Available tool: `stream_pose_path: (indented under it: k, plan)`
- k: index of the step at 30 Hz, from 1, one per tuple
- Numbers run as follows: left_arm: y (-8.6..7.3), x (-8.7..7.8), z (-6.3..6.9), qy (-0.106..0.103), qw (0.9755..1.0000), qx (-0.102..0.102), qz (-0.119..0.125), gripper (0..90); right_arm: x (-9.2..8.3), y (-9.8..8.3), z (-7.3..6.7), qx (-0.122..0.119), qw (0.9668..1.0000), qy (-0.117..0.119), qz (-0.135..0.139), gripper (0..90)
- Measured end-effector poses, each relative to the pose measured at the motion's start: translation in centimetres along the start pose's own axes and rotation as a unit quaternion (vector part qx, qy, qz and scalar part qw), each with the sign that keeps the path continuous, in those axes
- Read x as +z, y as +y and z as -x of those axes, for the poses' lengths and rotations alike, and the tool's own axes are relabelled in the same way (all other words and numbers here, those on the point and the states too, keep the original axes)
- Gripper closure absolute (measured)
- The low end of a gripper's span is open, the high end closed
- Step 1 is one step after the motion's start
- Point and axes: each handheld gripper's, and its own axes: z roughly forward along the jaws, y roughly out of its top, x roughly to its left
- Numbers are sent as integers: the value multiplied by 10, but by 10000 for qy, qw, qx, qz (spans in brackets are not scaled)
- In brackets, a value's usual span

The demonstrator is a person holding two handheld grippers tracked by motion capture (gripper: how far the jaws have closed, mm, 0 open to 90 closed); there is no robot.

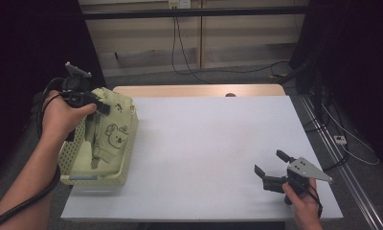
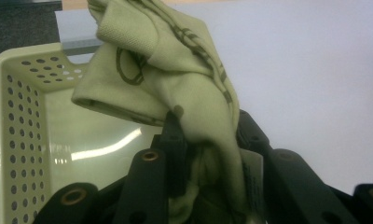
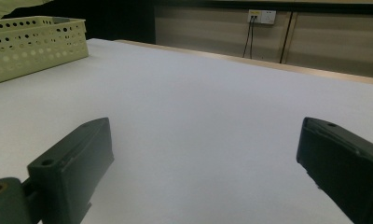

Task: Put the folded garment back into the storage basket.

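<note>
— At the left edge of the high view, the pale green garment [image 1: 114, 125] is hanging half in and half out of the perforated basket [image 1: 117, 177], draping over its far right rim. Are you reading it the same way?

— Yes. Its long axis is running from the upper middle of that basket down toward the lower left, and the printed cloth [image 2: 175, 70] is bunching upward in the left gripper view.

— And the left gripper [image 1: 99, 106]?

— It is sitting directly on top of the garment, jaws clamping a fold of the fabric between them. So the cloth is lying right at, and just below, that gripper, with the basket's bare floor [image 2: 82, 135] showing behind it.

— Which hand is nearer, then?

— The left one, plainly. The right gripper [image 1: 271, 165] is resting low at the lower right of the high view, well apart from the basket, across the bare white table [image 1: 213, 143].

— Is it holding anything?

— No. Its jaws are standing wide apart with nothing between them, pointing across the table toward the basket wall [image 3: 35, 46] at the upper left of its own view.

— So I judge the coming move is turning on the left hand carrying the cloth clear of the rim, rightward onto the open table.
</note>
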Motion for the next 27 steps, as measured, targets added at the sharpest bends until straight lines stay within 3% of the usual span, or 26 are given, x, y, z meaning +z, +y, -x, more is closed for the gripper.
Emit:
stream_pose_path:
  k: [16, 27]
  plan:
    - [-8, 11, -15, 72, 9999, -86, -64, 698, 0, 0, 0, -9, 10000, -3, 0, 34]
    - [-13, 18, -19, 122, 9998, -124, -62, 698, -1, 0, 1, -2, 10000, -17, 15, 34]
